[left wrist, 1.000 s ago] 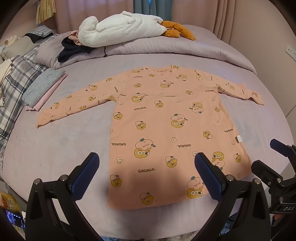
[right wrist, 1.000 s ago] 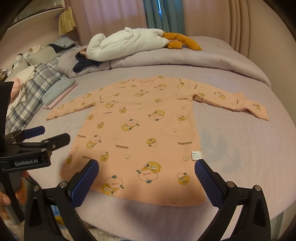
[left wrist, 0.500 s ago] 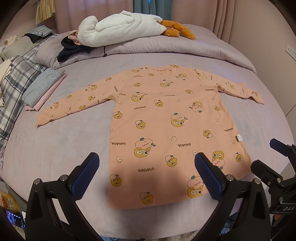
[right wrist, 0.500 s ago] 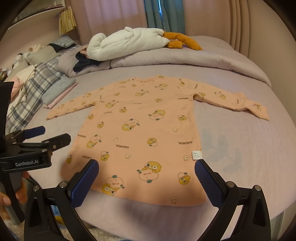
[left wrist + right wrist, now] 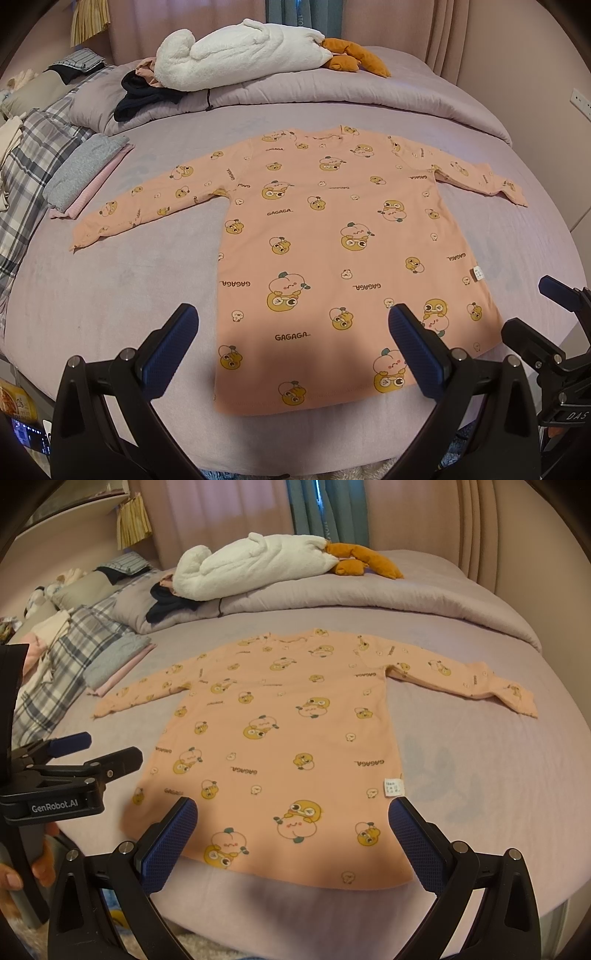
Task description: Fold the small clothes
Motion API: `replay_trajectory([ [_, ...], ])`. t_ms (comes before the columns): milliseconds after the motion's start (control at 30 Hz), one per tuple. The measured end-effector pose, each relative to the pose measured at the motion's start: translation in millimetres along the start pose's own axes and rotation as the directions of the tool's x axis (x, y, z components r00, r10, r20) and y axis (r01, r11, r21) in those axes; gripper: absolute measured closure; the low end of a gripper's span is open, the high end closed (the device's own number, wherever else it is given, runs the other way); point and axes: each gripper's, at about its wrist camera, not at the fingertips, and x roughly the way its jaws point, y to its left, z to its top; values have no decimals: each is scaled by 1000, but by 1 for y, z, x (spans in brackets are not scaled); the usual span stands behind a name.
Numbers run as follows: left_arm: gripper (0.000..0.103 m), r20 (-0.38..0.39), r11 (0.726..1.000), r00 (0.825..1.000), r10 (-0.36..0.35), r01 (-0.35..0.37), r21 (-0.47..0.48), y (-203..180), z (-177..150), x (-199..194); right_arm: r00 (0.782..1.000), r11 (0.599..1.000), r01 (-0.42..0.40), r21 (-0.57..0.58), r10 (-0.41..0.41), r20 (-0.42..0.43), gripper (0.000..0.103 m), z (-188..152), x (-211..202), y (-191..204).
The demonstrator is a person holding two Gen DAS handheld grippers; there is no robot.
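A peach long-sleeved child's top (image 5: 332,236) (image 5: 280,738) printed with yellow cartoon figures lies flat on the lilac bed, both sleeves spread, hem toward me. My left gripper (image 5: 293,347) hovers open above the hem near the bed's front edge, nothing between its blue pads. My right gripper (image 5: 293,830) is open too, above the hem's right part, and empty. In the right wrist view the left gripper (image 5: 85,753) shows at the left, held by a hand. In the left wrist view the right gripper (image 5: 546,317) shows at the right edge.
A folded grey and pink stack (image 5: 85,173) lies beside the left sleeve, next to plaid bedding (image 5: 26,184). A rolled lilac duvet (image 5: 332,96) runs along the back, with a white plush (image 5: 240,51) and dark clothing (image 5: 144,96) on it. Bare sheet flanks the top.
Both grippers have drifted very slightly; the top lies as before and both grippers stay open.
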Motion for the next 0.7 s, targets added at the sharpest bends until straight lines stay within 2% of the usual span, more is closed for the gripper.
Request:
replay_trajectory([
  [700, 0, -3, 1000, 1000, 1, -1, 2, 0, 0, 0, 1000, 1000, -1, 0, 1, -4, 1, -1, 0, 1],
])
